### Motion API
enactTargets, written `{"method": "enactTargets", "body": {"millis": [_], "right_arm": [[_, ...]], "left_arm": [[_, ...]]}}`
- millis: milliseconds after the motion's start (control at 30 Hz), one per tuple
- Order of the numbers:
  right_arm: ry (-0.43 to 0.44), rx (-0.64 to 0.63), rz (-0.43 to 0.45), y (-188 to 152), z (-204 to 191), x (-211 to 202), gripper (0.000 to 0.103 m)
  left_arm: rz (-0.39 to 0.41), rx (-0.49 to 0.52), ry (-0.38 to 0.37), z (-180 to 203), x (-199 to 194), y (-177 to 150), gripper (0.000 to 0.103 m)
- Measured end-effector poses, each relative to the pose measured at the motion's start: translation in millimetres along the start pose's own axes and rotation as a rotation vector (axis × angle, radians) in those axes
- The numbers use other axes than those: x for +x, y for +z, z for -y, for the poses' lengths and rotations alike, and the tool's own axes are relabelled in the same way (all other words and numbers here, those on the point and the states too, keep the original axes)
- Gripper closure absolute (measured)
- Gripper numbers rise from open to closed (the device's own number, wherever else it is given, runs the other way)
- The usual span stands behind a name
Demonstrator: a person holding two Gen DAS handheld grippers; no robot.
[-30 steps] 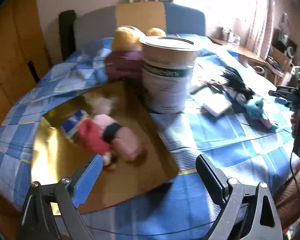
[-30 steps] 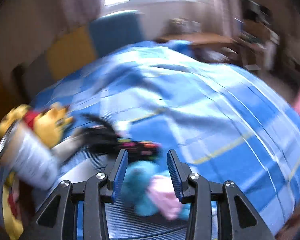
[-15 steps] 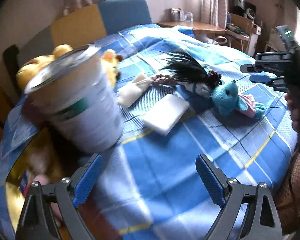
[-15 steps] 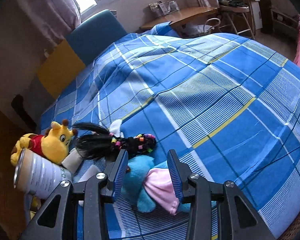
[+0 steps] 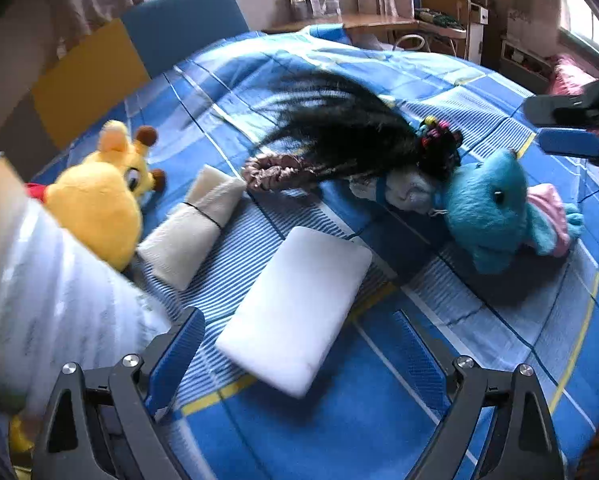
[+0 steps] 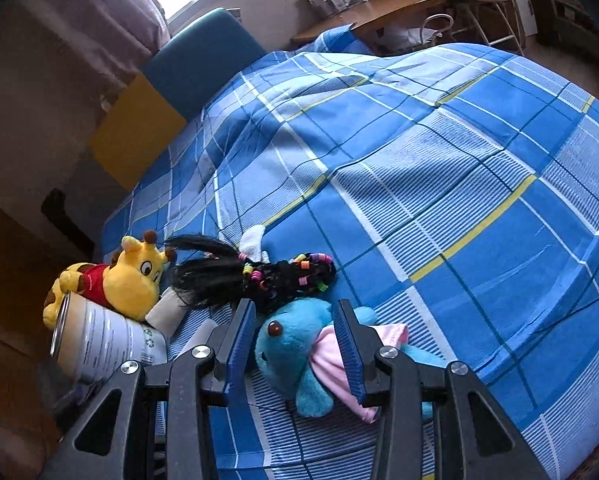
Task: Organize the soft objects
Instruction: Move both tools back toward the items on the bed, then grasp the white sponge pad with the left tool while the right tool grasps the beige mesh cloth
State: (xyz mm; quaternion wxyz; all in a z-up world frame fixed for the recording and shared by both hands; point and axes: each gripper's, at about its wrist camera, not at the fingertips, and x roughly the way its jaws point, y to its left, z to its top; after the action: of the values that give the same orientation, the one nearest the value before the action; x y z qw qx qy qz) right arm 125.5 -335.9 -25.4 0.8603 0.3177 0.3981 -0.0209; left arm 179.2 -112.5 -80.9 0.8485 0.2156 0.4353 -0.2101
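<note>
The left black two-finger gripper with blue pads (image 5: 299, 344) gapes wide, empty. The right black blue-padded gripper (image 6: 295, 336) stands parted, narrower.

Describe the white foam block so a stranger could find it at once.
On the blue checked bedspread, look just ahead of the left gripper. The white foam block lies flat there: a plain smooth slab, unlike the furry yellow giraffe and blue plush.
</note>
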Motion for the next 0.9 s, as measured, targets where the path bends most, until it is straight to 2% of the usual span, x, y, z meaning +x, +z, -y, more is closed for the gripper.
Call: {"method": "enactTargets", "body": {"millis": [267,333,433,600,833,900], "right_arm": [[0.0,0.007,-0.001,0.5,0.7,1.0,0.062],[-0.008,0.006,0.003,0.5,1.1,1.2,0.062],[-0.018,-0.002,0.009,0.2,1.4,1.1,0.062],[-0.028,-0.024,0.008,-0.2,-1.1,1.8,0.062],[0.007,-0.094,-0.051,-7.3,-16.0,12.2,0.062],[0.028,-0.139,-0.081,-11.8,-24.8,17.2,0.062]], "left_arm": [[-0.011,-0.071,-0.059,-10.9,27.3,11.9,0.009],[-0.028,-0.084,-0.1,-10.4,31.6,10.7,0.035],[-0.018,-0.088,-0.091,-7.4,24.5,7.1,0.043],[-0.022,-0.201,-0.087,-11.0,-9.7,-14.0,0.043],[-0.021,-0.254,0.086,7.3,-61.2,-84.2,0.043],[-0.007,-0.264,0.108,8.5,-68.9,-104.7,0.043]]}}
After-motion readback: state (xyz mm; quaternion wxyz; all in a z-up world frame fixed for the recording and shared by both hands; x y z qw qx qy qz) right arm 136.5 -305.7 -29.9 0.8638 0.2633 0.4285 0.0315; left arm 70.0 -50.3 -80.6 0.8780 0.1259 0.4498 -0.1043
